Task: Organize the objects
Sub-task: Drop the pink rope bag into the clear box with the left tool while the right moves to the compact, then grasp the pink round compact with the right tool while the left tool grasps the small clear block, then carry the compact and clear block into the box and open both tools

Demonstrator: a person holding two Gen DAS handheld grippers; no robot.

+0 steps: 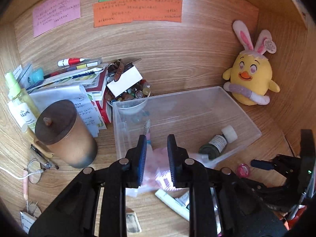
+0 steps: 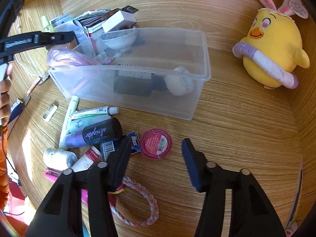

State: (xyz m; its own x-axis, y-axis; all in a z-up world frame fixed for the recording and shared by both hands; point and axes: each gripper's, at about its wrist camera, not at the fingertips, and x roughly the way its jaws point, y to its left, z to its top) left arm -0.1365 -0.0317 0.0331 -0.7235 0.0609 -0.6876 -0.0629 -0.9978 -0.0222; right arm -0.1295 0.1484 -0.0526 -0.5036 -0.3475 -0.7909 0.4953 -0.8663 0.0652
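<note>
Left gripper narrow, pinching pink mesh pouch over near-left corner of clear bin; pouch drapes across rim, half outside. Right gripper half-spread, empty, straddling pink jar on wooden desk, pads not touching it. Risks, by judgement: pouch snagging rim or sliding out on release; left pad nudging Max box and toppling nearby tubes; round jar squirting sideways under off-centre squeeze.
</note>
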